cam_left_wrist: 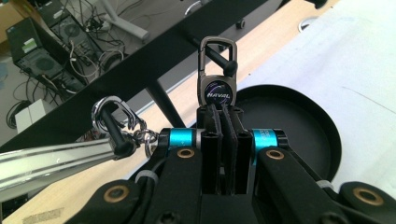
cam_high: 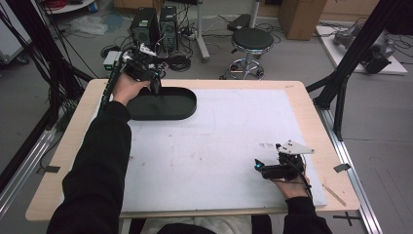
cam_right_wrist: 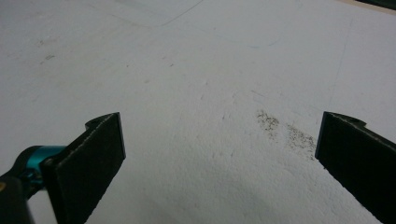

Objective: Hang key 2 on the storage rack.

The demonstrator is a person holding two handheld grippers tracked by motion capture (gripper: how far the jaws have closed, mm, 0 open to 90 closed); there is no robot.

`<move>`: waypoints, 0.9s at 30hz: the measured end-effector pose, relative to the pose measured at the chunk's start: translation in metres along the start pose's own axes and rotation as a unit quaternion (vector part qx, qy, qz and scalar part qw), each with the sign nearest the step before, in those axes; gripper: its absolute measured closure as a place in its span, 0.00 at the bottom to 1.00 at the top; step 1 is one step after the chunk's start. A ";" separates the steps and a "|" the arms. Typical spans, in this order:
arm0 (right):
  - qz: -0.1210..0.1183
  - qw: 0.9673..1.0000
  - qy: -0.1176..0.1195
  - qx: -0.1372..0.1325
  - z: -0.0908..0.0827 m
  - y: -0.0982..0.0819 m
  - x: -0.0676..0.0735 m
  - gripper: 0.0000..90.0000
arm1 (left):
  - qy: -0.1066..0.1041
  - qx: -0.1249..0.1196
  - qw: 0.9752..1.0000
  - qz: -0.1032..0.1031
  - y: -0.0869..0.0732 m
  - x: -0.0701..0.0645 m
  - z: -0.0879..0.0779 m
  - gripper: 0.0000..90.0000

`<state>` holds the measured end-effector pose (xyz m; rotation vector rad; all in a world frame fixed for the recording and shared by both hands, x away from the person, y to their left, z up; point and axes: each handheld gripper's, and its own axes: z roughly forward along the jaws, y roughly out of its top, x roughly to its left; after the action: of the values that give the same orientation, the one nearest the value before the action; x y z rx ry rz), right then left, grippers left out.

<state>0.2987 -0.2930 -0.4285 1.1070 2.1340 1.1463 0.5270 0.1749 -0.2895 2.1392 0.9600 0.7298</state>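
Above the black oval tray [cam_high: 165,105], the left gripper [cam_left_wrist: 223,119] pinches a HAVAL keychain [cam_left_wrist: 217,79], best lowered well inside the rim before release, while the right gripper [cam_high: 260,168] rests wide apart, empty.

text: "HAVAL" | on: round badge of keychain [cam_left_wrist: 217,88] | other readable text: none

Glossy metal keychain [cam_left_wrist: 217,84], matt black plastic tray [cam_left_wrist: 299,121], rough white mat [cam_right_wrist: 196,93].
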 end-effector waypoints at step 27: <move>-0.004 1.000 0.005 -0.004 0.001 0.002 0.001 0.01 | -0.036 0.010 0.998 -0.058 -0.003 -0.013 0.013 0.50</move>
<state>0.2998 -0.2904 -0.4276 1.0913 2.1387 1.1586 0.5278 0.1614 -0.3024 2.0931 1.0471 0.5840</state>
